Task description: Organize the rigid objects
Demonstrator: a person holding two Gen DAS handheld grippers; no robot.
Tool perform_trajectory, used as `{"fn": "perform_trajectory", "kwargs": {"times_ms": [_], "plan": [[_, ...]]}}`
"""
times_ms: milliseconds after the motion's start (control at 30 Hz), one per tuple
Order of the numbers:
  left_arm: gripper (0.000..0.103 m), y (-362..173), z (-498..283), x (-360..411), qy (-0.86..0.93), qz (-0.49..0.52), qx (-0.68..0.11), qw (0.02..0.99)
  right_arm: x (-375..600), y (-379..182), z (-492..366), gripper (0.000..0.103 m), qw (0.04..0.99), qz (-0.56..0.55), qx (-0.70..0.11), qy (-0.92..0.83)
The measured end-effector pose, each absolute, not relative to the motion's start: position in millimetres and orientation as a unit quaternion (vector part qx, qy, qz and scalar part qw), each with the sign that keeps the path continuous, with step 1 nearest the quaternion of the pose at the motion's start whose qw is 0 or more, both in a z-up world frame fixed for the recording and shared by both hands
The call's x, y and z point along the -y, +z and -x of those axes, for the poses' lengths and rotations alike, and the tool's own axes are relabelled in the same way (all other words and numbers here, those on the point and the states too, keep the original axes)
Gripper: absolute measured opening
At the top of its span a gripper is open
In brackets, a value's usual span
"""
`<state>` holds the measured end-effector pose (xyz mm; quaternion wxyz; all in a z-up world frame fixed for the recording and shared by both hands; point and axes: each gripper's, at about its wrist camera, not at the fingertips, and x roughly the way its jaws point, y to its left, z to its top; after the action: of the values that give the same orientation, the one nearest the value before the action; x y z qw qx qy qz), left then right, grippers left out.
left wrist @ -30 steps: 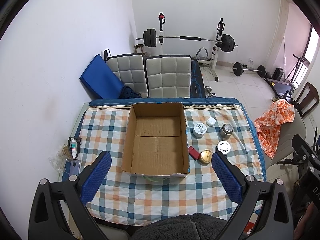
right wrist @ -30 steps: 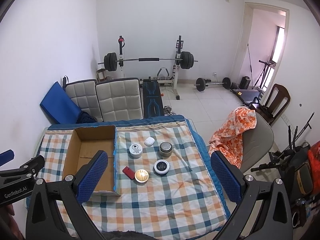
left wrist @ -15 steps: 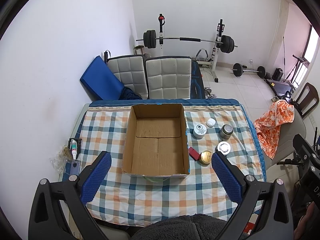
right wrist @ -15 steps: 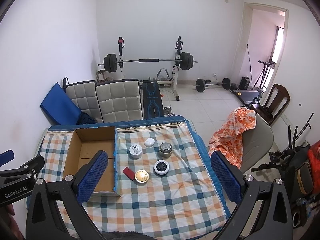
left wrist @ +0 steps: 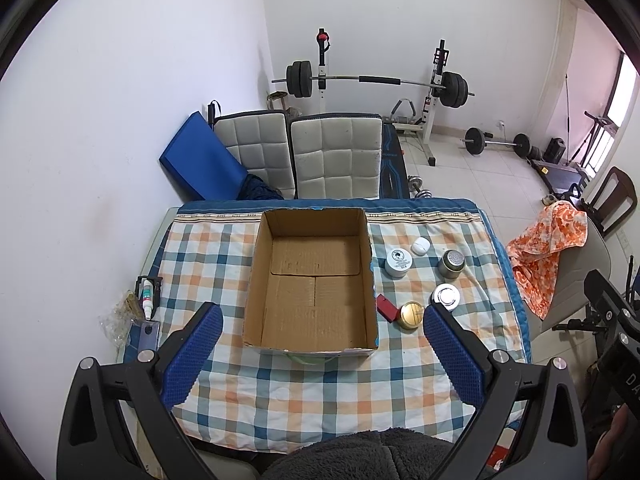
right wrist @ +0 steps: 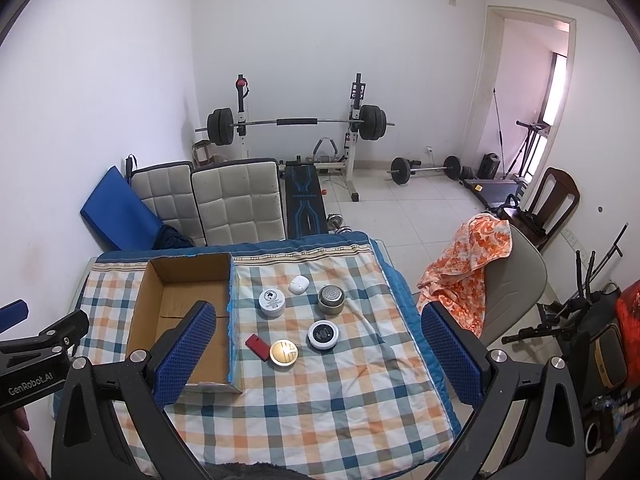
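An empty open cardboard box (left wrist: pixel 312 280) (right wrist: pixel 184 312) sits on the checked tablecloth (left wrist: pixel 320 392) (right wrist: pixel 340 392). To its right lie a white jar (left wrist: pixel 399 263) (right wrist: pixel 272 303), a small white case (left wrist: pixel 420 246) (right wrist: pixel 299 284), a metal-topped tin (left wrist: pixel 452 263) (right wrist: pixel 331 299), a black-lidded white jar (left wrist: pixel 446 297) (right wrist: pixel 323 334), a gold round tin (left wrist: pixel 411 315) (right wrist: pixel 283 353) and a red box (left wrist: pixel 387 308) (right wrist: pixel 258 346). My left gripper (left wrist: pixel 320 352) and right gripper (right wrist: pixel 316 356) are both open and empty, held high above the table's near side.
A tube and small items (left wrist: pixel 146 296) lie at the table's left edge. Two padded chairs (left wrist: pixel 304 156) stand behind the table. A chair with an orange cloth (right wrist: pixel 468 264) stands at the right. A barbell rack (right wrist: pixel 296 124) stands by the far wall.
Both grippers have drifted very slightly; the table scene sits a touch lower in the left wrist view. Nothing on the table has moved.
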<state>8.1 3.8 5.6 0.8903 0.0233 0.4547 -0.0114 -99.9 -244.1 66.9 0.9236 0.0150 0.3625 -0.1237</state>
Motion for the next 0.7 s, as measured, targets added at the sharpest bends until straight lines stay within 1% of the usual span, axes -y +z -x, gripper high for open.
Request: {"fn": "perform_trajectory", "kwargs": {"times_ms": [533,600,700], "plan": [[0.103,6.6,-10.5,-4.1,-0.008,-0.025,-0.455,0.890,243.1,68.1,100.4,0.103,0.924,-0.017,-0.361,-0.125],[0.103,1.2,-20.9,-5.3,0.000,-0.029,-0.461,0.887,243.3,71.7,100.9,0.103,0.923,-0.020,-0.363,-0.125],[0.103,-17.8,-44.6,-11.5,0.018,-0.039,-0.476,0.878,247.9,61.9,89.7,0.103,0.916,-0.031,-0.376,-0.136]]}}
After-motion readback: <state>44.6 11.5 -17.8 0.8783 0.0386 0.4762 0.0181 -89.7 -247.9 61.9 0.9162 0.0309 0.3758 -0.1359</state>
